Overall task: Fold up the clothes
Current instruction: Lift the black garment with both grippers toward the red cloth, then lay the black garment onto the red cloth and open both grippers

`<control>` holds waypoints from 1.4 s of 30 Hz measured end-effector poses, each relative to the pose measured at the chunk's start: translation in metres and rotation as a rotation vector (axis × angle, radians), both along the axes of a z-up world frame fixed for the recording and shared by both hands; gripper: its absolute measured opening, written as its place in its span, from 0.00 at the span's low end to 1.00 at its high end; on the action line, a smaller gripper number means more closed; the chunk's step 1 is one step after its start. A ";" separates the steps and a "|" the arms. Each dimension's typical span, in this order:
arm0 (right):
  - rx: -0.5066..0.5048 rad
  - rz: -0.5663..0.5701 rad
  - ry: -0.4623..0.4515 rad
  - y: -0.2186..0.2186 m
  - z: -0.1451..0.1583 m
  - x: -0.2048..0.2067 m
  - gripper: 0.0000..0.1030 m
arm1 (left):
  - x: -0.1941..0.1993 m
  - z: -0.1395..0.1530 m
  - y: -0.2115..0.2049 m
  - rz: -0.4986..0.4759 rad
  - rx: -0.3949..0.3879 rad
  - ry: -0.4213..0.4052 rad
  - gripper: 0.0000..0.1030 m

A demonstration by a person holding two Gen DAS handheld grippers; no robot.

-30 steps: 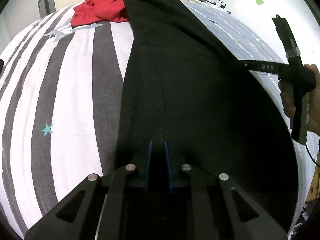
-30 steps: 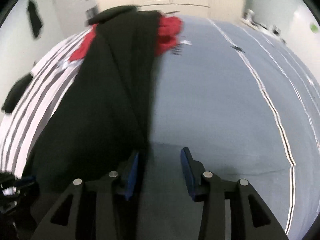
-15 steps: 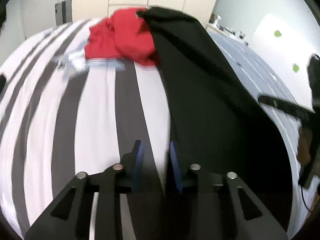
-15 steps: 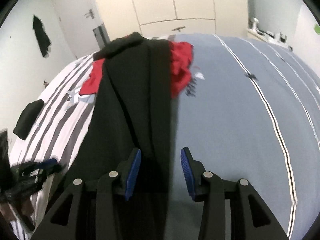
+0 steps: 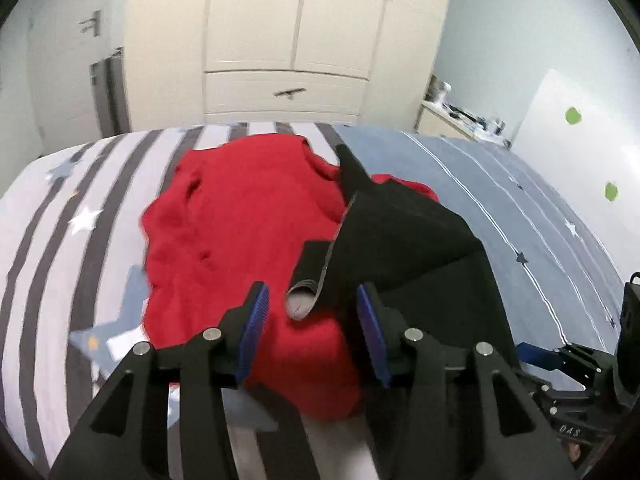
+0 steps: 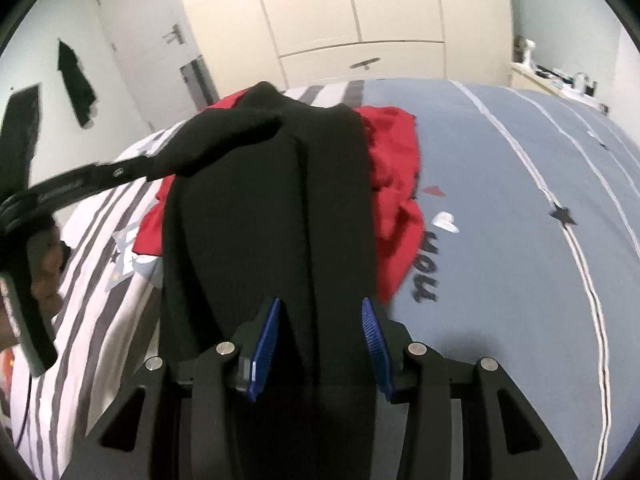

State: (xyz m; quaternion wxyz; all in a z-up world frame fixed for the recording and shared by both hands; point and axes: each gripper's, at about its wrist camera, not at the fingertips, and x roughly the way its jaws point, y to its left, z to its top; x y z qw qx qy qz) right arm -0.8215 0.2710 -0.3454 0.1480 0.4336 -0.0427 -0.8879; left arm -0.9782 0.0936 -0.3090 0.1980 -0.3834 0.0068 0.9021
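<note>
Left wrist view, from left to right: grey-and-white striped bed cover (image 5: pixel 80 184) w/ stars, then a crumpled red garment (image 5: pixel 240 232) heaped on it, then the left gripper (image 5: pixel 314 328) low in the middle, its blue-padded jaws spread wide and clamping nothing. A curled grey-lined hem (image 5: pixel 306 296) of the long black garment (image 5: pixel 400 232) lies loose in the gap between them, on top of the red cloth. The black garment itself sits right of centre, its upper layer doubled over in a slanted flap, partly on the red one and partly on the blue half of the cover. Right wrist view: the black garment runs as a long narrow strip from the far end of the bed straight down into the right gripper (image 6: pixel 320 344), draped through its jaws, which also stand apart, i.e. the cloth rests there and is not pinched. The far tip seems to hang over the left tool's fingers (edge is blurred, so not sure). Step in hand, as I judge it: folding the black piece, at a point where both tools are slack. That fits a fold just laid down or a grip about to be taken; can't tell which. Either way the next move needs the black edges squared, and the red cloth underneath mustn't get caught up w/ them.
</note>
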 end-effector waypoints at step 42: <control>-0.057 0.039 0.085 0.001 0.044 -0.051 0.47 | -0.004 -0.007 -0.021 0.120 0.002 -0.071 0.37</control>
